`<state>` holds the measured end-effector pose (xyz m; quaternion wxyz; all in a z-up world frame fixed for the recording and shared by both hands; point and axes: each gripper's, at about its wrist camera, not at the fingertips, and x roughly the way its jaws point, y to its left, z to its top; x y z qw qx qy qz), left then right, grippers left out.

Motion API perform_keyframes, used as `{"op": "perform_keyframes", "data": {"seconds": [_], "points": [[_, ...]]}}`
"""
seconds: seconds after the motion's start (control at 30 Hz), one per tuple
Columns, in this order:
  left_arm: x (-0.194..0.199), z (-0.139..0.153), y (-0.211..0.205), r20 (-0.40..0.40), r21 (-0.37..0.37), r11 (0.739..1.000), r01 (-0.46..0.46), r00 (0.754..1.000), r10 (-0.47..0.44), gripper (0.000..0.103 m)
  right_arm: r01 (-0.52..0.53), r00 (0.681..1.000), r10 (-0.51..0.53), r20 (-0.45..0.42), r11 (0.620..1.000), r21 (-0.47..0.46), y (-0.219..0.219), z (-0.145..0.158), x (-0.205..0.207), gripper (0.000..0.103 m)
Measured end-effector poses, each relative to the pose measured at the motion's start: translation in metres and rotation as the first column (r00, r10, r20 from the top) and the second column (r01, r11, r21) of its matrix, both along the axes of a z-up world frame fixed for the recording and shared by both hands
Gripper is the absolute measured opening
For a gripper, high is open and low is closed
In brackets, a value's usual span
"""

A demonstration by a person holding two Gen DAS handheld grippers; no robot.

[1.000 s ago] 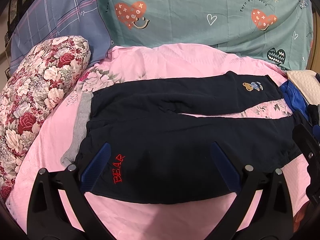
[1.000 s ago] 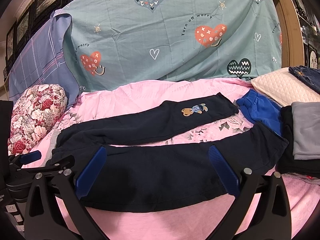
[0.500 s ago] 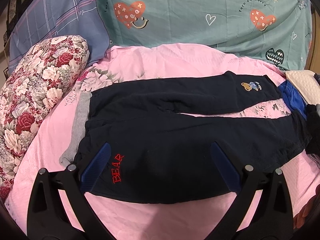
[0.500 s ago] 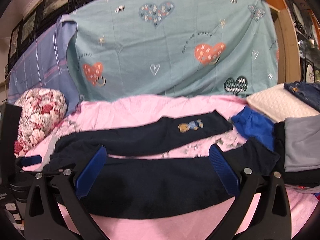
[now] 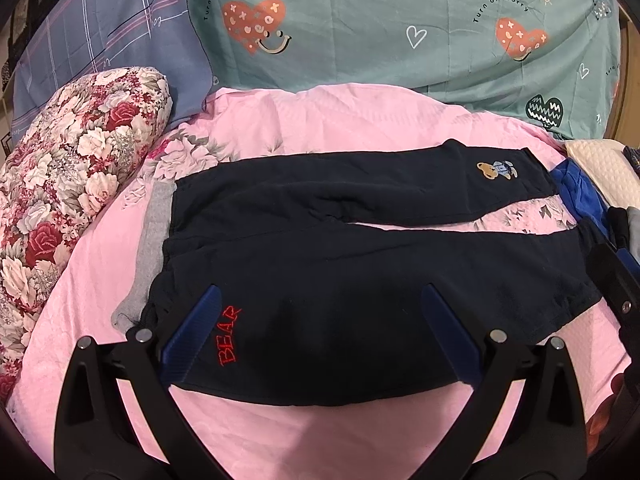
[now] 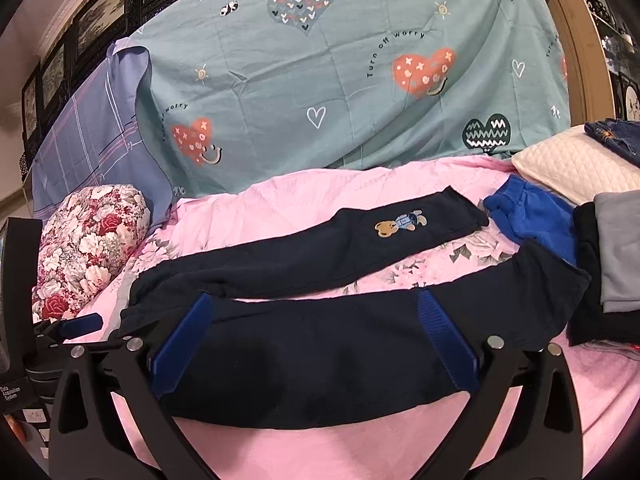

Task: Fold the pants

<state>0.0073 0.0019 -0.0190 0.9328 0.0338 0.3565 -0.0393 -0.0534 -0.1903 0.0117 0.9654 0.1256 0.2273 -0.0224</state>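
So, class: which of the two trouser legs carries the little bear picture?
The far leg, near its cuff by the blue garment; the near leg, under the tongs, has none.

Matt dark fleecy cloth pants (image 5: 360, 272), smooth pink cotton sheet (image 5: 320, 120), ribbed blue plastic jaws

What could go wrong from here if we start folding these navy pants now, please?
The pants have splayed legs, so halving them may leave the legs misaligned. The near cuff lies against the blue garment and the dark stack, so the right gripper could snag those too.
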Motion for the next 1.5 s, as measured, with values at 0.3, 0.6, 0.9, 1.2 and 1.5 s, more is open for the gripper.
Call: {"op": "perform_keyframes", "data": {"seconds": [0.3,0.6,0.9,1.2,1.5], "points": [[0.001,-0.002,0.001,-0.008,0.006,1.000,-0.002,1.000,0.002,0.101,-0.002,1.000,0.003,0.014,0.999,-0.044,0.004,0.002,-0.002,0.102],[0.000,-0.002,0.002,-0.002,0.011,1.000,-0.004,1.000,0.004,0.101,-0.001,1.000,0.001,0.013,0.999,-0.034,0.003,0.002,-0.002,0.102],[-0.001,-0.001,0.000,0.004,0.020,1.000,0.001,1.000,-0.002,0.101,-0.001,1.000,0.002,0.012,0.999,-0.036,0.003,0.002,-0.001,0.102],[-0.015,0.002,0.025,-0.041,-0.044,0.999,0.014,0.999,-0.015,0.101,0.003,1.000,-0.002,0.011,0.999,-0.043,0.002,0.003,-0.003,0.102],[-0.038,-0.013,0.159,-0.266,-0.468,0.883,-0.043,0.959,-0.094,0.101,-0.070,0.987,0.092,-0.134,0.984,0.163,-0.039,0.001,-0.016,0.102]]}}
